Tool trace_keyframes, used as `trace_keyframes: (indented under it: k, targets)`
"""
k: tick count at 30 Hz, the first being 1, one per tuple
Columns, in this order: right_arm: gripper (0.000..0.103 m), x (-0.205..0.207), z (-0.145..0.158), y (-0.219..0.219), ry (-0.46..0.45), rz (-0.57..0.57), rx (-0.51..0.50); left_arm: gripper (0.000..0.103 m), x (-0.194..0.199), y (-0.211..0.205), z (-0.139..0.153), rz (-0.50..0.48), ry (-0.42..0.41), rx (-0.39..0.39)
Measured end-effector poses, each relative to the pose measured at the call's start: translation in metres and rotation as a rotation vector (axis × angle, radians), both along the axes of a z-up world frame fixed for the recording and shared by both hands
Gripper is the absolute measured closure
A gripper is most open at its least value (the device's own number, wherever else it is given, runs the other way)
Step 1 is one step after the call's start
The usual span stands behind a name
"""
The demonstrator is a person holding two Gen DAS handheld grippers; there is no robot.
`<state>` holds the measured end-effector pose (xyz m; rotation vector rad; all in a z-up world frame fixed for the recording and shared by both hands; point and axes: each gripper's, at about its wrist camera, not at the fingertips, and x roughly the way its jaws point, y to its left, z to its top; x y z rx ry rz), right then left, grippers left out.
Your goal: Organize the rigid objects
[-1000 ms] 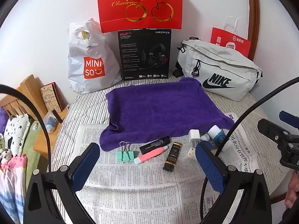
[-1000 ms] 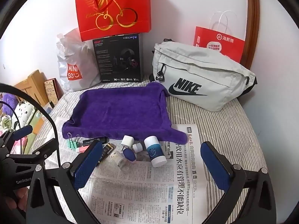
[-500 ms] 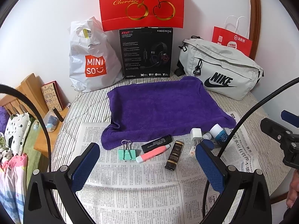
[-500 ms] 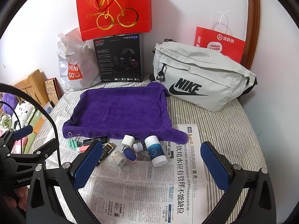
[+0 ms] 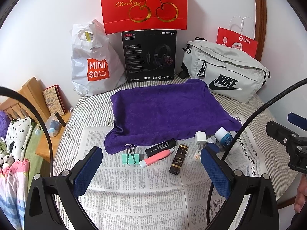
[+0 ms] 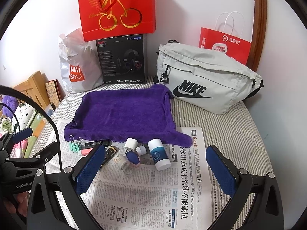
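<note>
With jaws released, the left gripper (image 5: 149, 169) is facing the light, stiff binder clip (image 5: 130, 157) ahead, best pinched across its flat mint body.

A plush purple terry-cloth towel (image 5: 168, 111) with a matt, fuzzy nap lies on thin printed newspaper (image 5: 145, 191), matt and creased. Beneath is ribbed striped fabric bedding (image 6: 236, 134). The mint-green binder clip (image 5: 130, 158) looks like painted metal with shiny wire handles. The pink marker (image 5: 156, 158) and the white-capped blue bottle (image 6: 159, 154) are smooth plastic. Behind stand a glossy red paper gift bag (image 5: 144, 5) with gold foil, a crinkled white plastic shopping bag (image 5: 94, 61), a black cardboard headset box (image 5: 149, 55) and a grey woven-fabric waist bag (image 6: 203, 78).
</note>
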<state>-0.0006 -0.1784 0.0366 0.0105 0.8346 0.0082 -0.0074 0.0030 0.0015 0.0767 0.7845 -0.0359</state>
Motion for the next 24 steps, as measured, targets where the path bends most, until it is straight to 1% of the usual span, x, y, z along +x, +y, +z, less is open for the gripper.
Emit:
trace_keyframes:
  k: [24]
  targets:
    - [0.0,-0.0005,0.0004,0.0015,0.004,0.003,-0.006,0.0,0.0008,0.0046,0.0027,0.01,0.007,-0.001]
